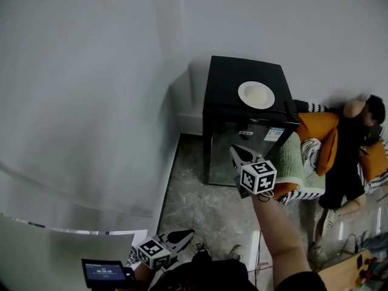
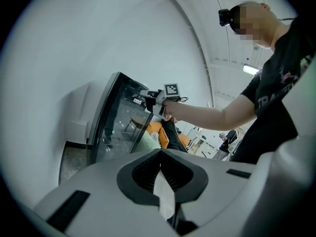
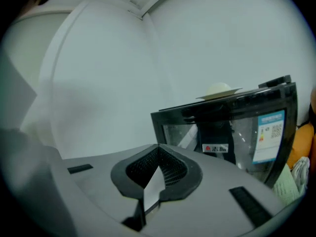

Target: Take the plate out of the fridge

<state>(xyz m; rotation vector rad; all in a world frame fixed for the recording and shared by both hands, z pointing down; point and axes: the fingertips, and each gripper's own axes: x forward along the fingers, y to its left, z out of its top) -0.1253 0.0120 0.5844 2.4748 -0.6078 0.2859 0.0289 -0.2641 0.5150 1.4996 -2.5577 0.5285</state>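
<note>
A white plate (image 1: pixel 256 94) rests on top of a small black fridge (image 1: pixel 233 71) that stands against the white wall. The plate (image 3: pixel 219 89) also shows on the fridge's top edge in the right gripper view. The fridge's glass door (image 3: pixel 237 132) looks closed and carries stickers. My right gripper (image 1: pixel 234 151) is shut and empty, held out just in front of the door's upper part. Its jaws (image 3: pixel 158 149) meet with nothing between them. My left gripper (image 1: pixel 188 232) hangs low near my body, shut and empty (image 2: pixel 159 152). From there it sees the fridge (image 2: pixel 116 122) and the right gripper (image 2: pixel 144 94).
A person (image 1: pixel 348 144) lies on orange cushions (image 1: pixel 318 126) directly right of the fridge, with a green-and-white cloth (image 1: pixel 297 162) beside them. Grey marbled floor (image 1: pixel 200 205) lies in front of the fridge. A small lit screen (image 1: pixel 104 271) sits at the bottom left.
</note>
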